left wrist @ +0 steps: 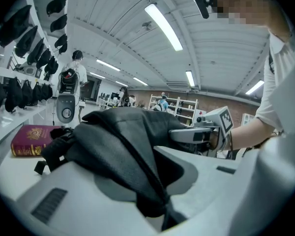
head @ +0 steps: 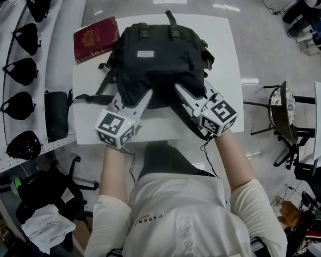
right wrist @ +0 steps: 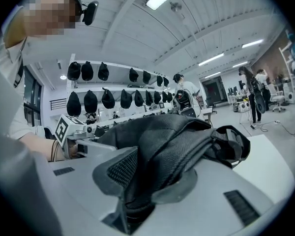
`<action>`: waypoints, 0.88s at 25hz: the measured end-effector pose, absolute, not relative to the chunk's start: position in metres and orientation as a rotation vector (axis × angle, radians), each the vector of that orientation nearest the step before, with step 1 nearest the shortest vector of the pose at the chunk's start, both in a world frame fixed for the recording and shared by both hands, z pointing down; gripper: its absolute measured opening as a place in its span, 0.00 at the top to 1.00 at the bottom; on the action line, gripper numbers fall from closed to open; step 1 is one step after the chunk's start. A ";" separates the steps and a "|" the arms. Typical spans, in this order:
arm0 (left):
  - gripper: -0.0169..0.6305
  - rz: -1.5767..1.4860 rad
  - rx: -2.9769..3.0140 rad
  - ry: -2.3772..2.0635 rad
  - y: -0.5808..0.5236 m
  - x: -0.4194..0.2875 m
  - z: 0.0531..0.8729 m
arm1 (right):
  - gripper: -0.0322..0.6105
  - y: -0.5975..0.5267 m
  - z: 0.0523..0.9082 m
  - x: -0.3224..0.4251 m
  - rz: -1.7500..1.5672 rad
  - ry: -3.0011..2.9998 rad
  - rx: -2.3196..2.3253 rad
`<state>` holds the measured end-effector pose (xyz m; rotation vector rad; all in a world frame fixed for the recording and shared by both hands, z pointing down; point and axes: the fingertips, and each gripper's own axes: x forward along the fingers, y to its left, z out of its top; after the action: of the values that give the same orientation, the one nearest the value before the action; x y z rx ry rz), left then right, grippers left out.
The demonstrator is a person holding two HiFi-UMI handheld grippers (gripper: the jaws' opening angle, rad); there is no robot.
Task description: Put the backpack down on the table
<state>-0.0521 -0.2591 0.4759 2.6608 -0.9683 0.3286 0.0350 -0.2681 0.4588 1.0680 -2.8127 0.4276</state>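
A black backpack (head: pixel 158 63) lies flat on the white table (head: pixel 224 47), top handle pointing away from me. My left gripper (head: pixel 142 103) is shut on a fold of fabric at the near left edge of the backpack (left wrist: pixel 118 146). My right gripper (head: pixel 184 98) is shut on the mesh padding and fabric at the near right edge of the backpack (right wrist: pixel 172 141). In the left gripper view the dark cloth is pinched between the pale jaws of the left gripper (left wrist: pixel 142 181). The right gripper (right wrist: pixel 137 195) shows the same, with a strap loop (right wrist: pixel 231 144) hanging off to the right.
A dark red book (head: pixel 96 38) lies at the table's far left corner, touching the backpack's side. A white shelf with black caps (head: pixel 21 71) and a black pouch (head: pixel 56 114) runs along the left. A chair (head: pixel 283 108) stands to the right.
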 end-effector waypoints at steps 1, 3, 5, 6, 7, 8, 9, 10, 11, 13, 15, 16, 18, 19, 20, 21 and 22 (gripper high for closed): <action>0.84 0.327 2.661 -0.968 -0.256 -0.052 0.479 | 0.80 -0.265 0.462 0.035 0.431 -2.813 1.066; 0.84 0.324 2.660 -0.966 -0.249 -0.051 0.485 | 0.80 -0.258 0.468 0.036 0.443 -2.816 1.061; 0.84 0.324 2.662 -0.963 -0.243 -0.051 0.492 | 0.80 -0.253 0.476 0.037 0.458 -2.819 1.056; 0.84 0.324 2.665 -0.961 -0.240 -0.050 0.495 | 0.80 -0.250 0.480 0.038 0.466 -2.820 1.053; 0.84 0.324 2.669 -0.959 -0.237 -0.050 0.499 | 0.79 -0.247 0.483 0.038 0.473 -2.819 1.050; 0.84 0.323 2.675 -0.956 -0.234 -0.049 0.502 | 0.79 -0.244 0.487 0.039 0.481 -2.817 1.047; 0.84 0.322 2.682 -0.954 -0.231 -0.049 0.505 | 0.79 -0.241 0.490 0.039 0.488 -2.815 1.045; 0.84 0.321 2.690 -0.953 -0.228 -0.048 0.508 | 0.79 -0.238 0.494 0.040 0.493 -2.813 1.043; 0.84 0.320 2.697 -0.953 -0.226 -0.047 0.511 | 0.79 -0.236 0.497 0.041 0.496 -2.810 1.041; 0.84 0.319 2.706 -0.959 -0.222 -0.046 0.516 | 0.79 -0.233 0.503 0.042 0.498 -2.809 1.036; 0.84 0.316 2.707 -0.970 -0.219 -0.045 0.521 | 0.79 -0.230 0.508 0.043 0.505 -2.809 1.031; 0.84 0.314 2.706 -0.974 -0.218 -0.045 0.523 | 0.79 -0.228 0.511 0.044 0.509 -2.808 1.029; 0.84 0.312 2.698 -0.976 -0.214 -0.044 0.529 | 0.78 -0.224 0.517 0.045 0.519 -2.805 1.024; 0.84 0.312 2.692 -0.974 -0.212 -0.044 0.532 | 0.78 -0.222 0.521 0.045 0.525 -2.802 1.021; 0.84 0.314 2.684 -0.971 -0.209 -0.044 0.535 | 0.78 -0.220 0.524 0.046 0.534 -2.798 1.018; 0.84 0.316 2.677 -0.967 -0.207 -0.044 0.539 | 0.78 -0.217 0.528 0.046 0.544 -2.793 1.013; 0.84 0.319 2.668 -0.962 -0.204 -0.044 0.543 | 0.77 -0.215 0.532 0.046 0.554 -2.787 1.009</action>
<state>-0.0437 -0.2040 0.5425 2.6681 -0.9620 0.3186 0.0463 -0.2150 0.5323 1.0090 -2.7870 0.5542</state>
